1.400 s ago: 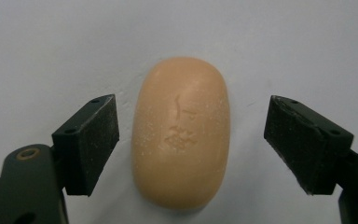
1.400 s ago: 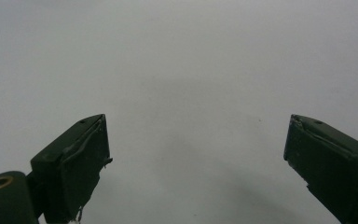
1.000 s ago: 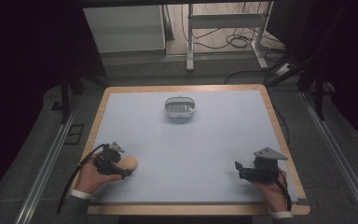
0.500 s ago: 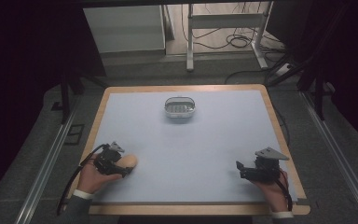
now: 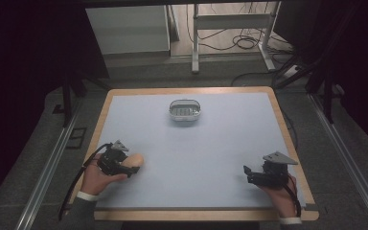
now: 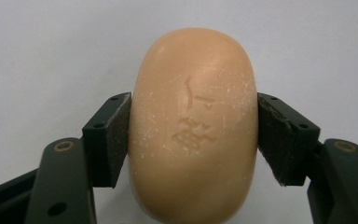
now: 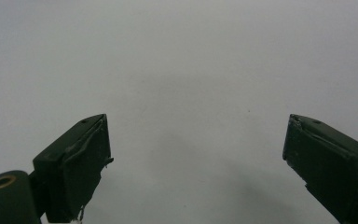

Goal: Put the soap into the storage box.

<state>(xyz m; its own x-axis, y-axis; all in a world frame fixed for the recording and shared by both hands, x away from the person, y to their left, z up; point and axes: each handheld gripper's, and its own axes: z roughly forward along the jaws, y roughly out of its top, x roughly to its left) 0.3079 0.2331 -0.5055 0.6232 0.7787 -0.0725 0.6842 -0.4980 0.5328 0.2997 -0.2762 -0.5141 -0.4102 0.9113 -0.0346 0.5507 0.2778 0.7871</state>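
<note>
A peach-coloured oval bar of soap (image 6: 193, 93) with a stamped mark lies on the pale blue table top (image 5: 211, 143) near the front left. My left gripper (image 6: 193, 135) is shut on it, one black pad pressing each long side. In the high view the soap (image 5: 135, 160) sticks out to the right of the left gripper (image 5: 128, 165), held in a person's hand. At the front right my right gripper (image 5: 247, 173) rests low over the table. Its jaws stand wide apart in the right gripper view (image 7: 196, 154), with bare table between them.
A small grey oval soap dish (image 5: 184, 110) stands at the back centre of the table. A wooden rim (image 5: 278, 110) frames the table top. Behind the table are a white cabinet (image 5: 127, 28), a metal stand and cables on the floor.
</note>
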